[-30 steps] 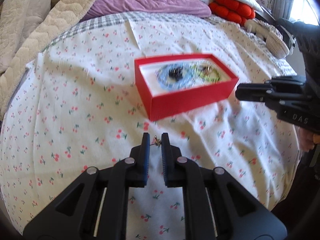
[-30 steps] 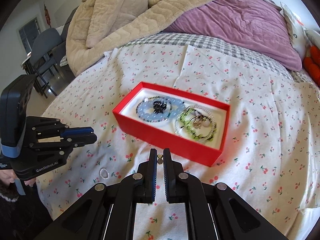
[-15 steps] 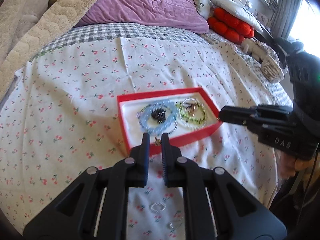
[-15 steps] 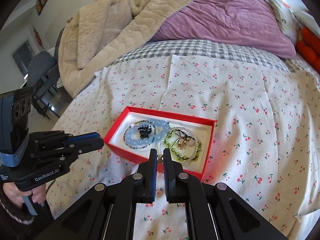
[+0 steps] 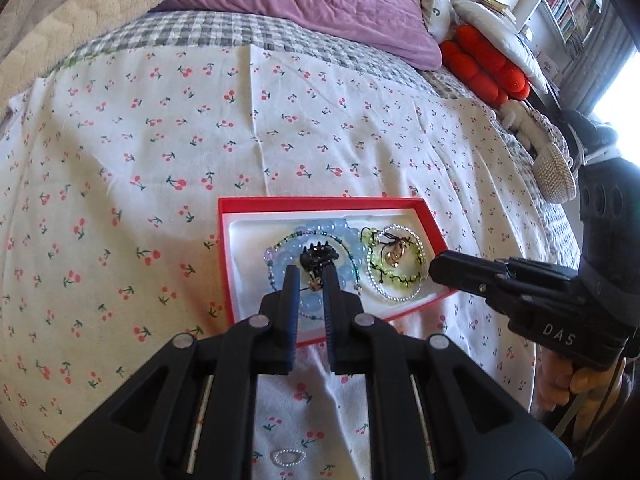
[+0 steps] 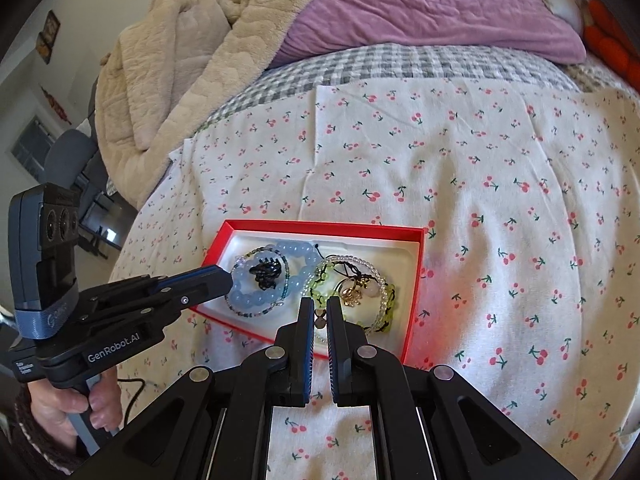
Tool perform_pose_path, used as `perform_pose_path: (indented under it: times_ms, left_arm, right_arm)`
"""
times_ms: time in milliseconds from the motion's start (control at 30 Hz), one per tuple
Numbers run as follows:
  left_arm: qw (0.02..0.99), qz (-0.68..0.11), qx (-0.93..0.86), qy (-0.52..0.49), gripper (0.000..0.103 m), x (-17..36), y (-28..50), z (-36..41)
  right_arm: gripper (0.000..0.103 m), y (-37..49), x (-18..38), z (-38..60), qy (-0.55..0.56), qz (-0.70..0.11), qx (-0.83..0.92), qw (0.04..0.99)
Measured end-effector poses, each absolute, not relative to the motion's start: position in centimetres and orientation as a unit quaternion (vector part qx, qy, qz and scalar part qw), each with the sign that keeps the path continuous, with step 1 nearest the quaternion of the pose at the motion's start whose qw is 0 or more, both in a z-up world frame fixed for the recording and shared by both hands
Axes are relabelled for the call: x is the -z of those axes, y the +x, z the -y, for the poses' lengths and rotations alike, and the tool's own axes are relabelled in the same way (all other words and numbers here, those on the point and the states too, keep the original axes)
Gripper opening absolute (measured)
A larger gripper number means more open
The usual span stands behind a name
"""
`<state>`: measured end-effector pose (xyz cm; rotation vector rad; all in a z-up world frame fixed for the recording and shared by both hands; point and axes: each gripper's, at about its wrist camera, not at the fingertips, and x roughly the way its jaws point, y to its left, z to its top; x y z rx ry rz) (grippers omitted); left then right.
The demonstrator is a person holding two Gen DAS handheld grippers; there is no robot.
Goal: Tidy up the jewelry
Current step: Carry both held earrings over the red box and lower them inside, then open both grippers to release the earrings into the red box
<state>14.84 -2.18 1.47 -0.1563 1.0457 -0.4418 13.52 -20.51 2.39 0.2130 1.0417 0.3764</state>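
A red jewelry box (image 5: 224, 248) (image 6: 416, 280) lies open on the cherry-print sheet. It holds a blue bead bracelet (image 5: 340, 228) (image 6: 296, 250), a black hair claw (image 5: 318, 254) (image 6: 266, 270) and a green and clear bracelet (image 5: 394, 280) (image 6: 386, 292) with a gold charm. My left gripper (image 5: 311, 276) is shut on a small earring (image 5: 314, 282) over the blue bracelet. My right gripper (image 6: 320, 306) is shut on a small pinkish earring (image 6: 320, 320) over the box's near edge.
A small pearl ring (image 5: 289, 457) lies on the sheet below my left gripper. A purple pillow (image 6: 432, 4), a beige blanket (image 6: 180, 64) and red cushions (image 5: 488, 68) sit at the bed's far side. A chair (image 6: 68, 156) stands off the left edge.
Both grippers have moved forward over the red box, each still holding its earring. The box now lies right under the fingertips.
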Motion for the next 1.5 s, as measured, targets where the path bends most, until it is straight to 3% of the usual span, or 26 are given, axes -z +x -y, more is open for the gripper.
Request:
perform_pose_path:
  times_ms: [233,300,500,567,600,633,667,800,933,1200,1500]
  left_arm:
    - [0.842,-0.494,0.206,-0.069,0.013,-1.6,15.1,2.7]
    - [0.842,-0.494,0.205,-0.064,0.023,-1.7,15.2,2.8]
    - [0.847,-0.489,0.203,-0.054,0.048,-2.2,14.8,2.8]
    - [0.85,-0.485,0.199,-0.05,0.056,-2.4,14.5,2.7]
    - [0.851,-0.483,0.198,-0.049,0.059,-2.6,14.3,2.5]
    - [0.852,-0.483,0.198,-0.047,0.06,-2.7,14.2,2.4]
    - [0.853,-0.482,0.197,-0.045,0.064,-2.8,13.9,2.3]
    - [0.858,-0.478,0.185,-0.033,0.079,-3.2,12.7,1.5]
    - [0.861,-0.48,0.167,-0.004,0.084,-3.1,11.0,0.8]
    - [0.859,-0.491,0.14,0.032,0.102,-1.8,6.6,-0.7]
    - [0.848,-0.509,0.118,0.084,0.102,1.7,1.6,-2.5]
  right_arm:
    - [0.008,14.1,-1.9,20.6,0.107,-0.499,-0.181,0.841]
    - [0.016,14.3,-1.9,20.7,0.112,-0.502,-0.176,0.84]
    - [0.021,14.4,-1.8,21.4,0.126,-0.513,-0.166,0.833]
    - [0.034,14.2,-2.0,21.4,0.122,-0.513,-0.165,0.834]
    - [0.043,14.0,-2.2,21.4,0.12,-0.512,-0.164,0.835]
    - [0.062,13.8,-2.4,21.5,0.12,-0.509,-0.164,0.836]
    - [0.067,13.4,-2.7,21.6,0.121,-0.503,-0.162,0.84]
    - [0.069,12.2,-3.5,21.7,0.109,-0.493,-0.155,0.849]
    - [0.082,10.6,-3.3,21.6,0.095,-0.489,-0.133,0.857]
    - [0.091,6.9,-3.0,20.1,0.039,-0.48,-0.114,0.869]
    - [0.093,2.9,-0.1,16.9,-0.038,-0.51,-0.139,0.848]
